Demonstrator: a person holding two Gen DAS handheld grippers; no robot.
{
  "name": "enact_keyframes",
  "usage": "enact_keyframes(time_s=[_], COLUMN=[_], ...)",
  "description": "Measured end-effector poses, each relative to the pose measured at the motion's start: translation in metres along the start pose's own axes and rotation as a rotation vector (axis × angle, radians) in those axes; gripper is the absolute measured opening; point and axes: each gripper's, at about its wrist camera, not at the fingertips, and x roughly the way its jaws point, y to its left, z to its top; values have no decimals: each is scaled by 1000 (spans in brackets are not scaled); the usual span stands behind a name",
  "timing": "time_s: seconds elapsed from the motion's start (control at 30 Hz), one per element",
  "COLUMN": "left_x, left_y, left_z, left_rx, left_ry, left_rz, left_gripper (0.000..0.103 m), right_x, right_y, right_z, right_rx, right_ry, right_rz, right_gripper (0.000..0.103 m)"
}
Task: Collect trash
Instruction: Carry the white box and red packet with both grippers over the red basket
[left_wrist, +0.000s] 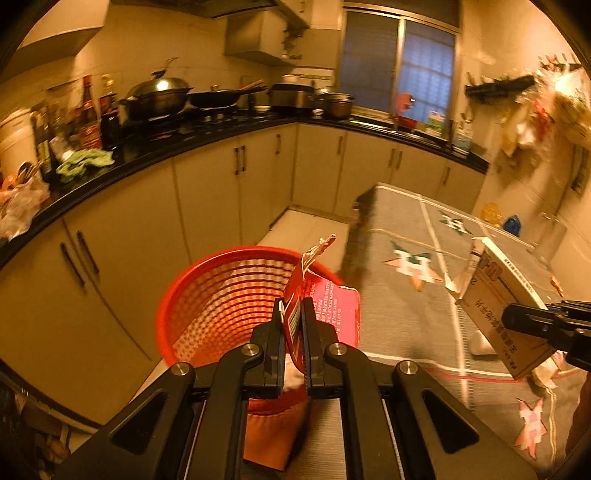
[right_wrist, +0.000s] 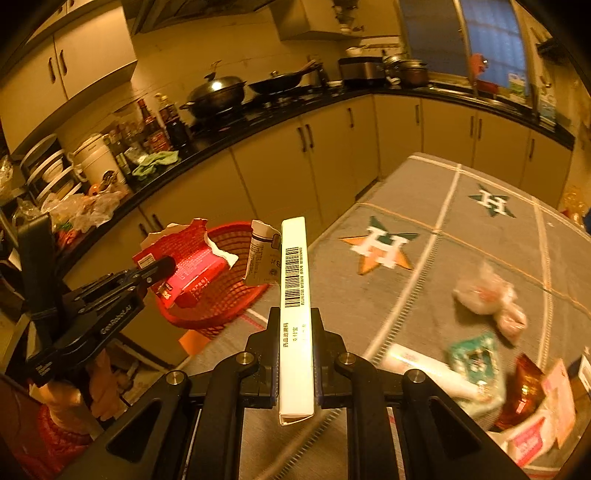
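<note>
My left gripper (left_wrist: 293, 314) is shut on a torn red carton (left_wrist: 332, 306) and holds it over the rim of a red mesh basket (left_wrist: 221, 295). The carton (right_wrist: 192, 266) and basket (right_wrist: 221, 295) also show in the right wrist view, with the left gripper (right_wrist: 159, 267) at the left. My right gripper (right_wrist: 295, 314) is shut on a white medicine box (right_wrist: 295, 295) with a barcode, held above the grey cloth table (right_wrist: 424, 258) right of the basket. The box (left_wrist: 495, 295) and the right gripper (left_wrist: 517, 317) appear at the right of the left wrist view.
More trash lies on the table at right: a crumpled pink bag (right_wrist: 487, 291), a green packet (right_wrist: 476, 362), a white tube (right_wrist: 424, 369), red and pink wrappers (right_wrist: 535, 406). A black counter (left_wrist: 184, 144) with pans, bottles and cabinets runs behind the basket.
</note>
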Motion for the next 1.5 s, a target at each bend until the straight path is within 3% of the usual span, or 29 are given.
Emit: enact_keyframes(time_s=[0.33,0.7,1.07,1.5], left_x=[21,37,54,62], left_y=[25,35,43,45], left_z=[-7,-10,-10,-11], left_rx=[-15,-20,-37,-30], left_ry=[41,70,99,108], left_rz=[73,83,87,98], left_gripper=[7,7,7,7], right_x=[46,108,155,169], right_y=[33,46,50,43], right_z=[28,57,65,64], right_rx=[-14,44,69,86], right_ry=[64,145,184,207], right_rz=[101,170,160,167], right_gripper=[14,14,14,15])
